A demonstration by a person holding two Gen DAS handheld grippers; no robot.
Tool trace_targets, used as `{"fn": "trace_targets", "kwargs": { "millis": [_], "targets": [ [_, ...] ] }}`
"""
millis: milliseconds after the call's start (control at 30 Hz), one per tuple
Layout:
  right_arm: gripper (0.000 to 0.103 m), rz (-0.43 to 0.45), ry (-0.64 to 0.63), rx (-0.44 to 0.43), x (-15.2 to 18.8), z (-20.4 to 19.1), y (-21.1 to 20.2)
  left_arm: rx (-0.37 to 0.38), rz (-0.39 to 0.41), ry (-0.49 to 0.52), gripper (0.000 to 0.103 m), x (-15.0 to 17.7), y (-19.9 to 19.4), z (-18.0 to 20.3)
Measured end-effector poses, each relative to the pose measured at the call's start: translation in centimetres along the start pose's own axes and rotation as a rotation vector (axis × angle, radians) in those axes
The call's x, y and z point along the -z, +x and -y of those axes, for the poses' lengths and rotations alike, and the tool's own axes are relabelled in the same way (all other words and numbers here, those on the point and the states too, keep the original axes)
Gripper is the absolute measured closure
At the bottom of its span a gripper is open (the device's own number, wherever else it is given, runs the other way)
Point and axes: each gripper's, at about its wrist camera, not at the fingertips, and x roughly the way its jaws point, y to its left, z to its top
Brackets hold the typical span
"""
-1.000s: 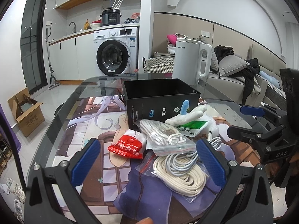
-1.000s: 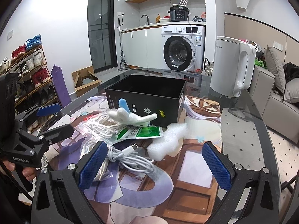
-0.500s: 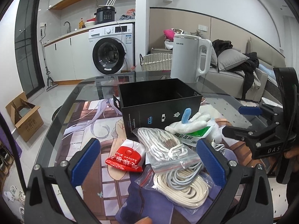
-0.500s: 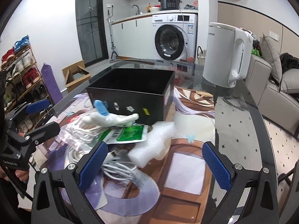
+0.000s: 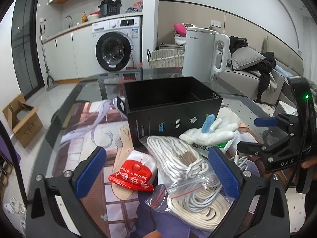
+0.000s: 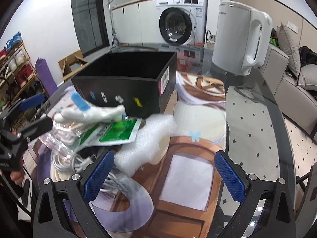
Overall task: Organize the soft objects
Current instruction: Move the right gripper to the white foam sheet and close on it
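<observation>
both claws wide open, l claw [image 5: 156,170] over cord bags [image 5: 190,180]

We see a shiny, smooth glass table top [image 5: 83,91] with a printed picture mat under it. The black cardboard box [image 5: 170,107] looks matt. Soft white rope sits in a clear, crinkly plastic bag [image 5: 184,170]. The white glove [image 5: 210,134] looks like fluffy cloth. The white foam sheet [image 6: 150,138] looks bumpy. The blue gripper pads [image 6: 227,175] have a rough, dotted rubber look.
</observation>
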Motion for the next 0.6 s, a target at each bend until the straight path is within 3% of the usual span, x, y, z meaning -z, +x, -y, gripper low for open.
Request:
{"fn": "trace_targets", "kwargs": {
  "millis": [433,600],
  "targets": [
    [0.0,-0.071,0.038,0.083,0.0,2.0,1.6,-0.043,-0.033,0.002,0.0,0.4,1.1,-1.5],
    [0.0,-0.075,0.03,0.069,0.0,1.9,1.8,-0.042,-0.039,-0.018,0.0,0.4,1.3,-2.4]
  ]
}}
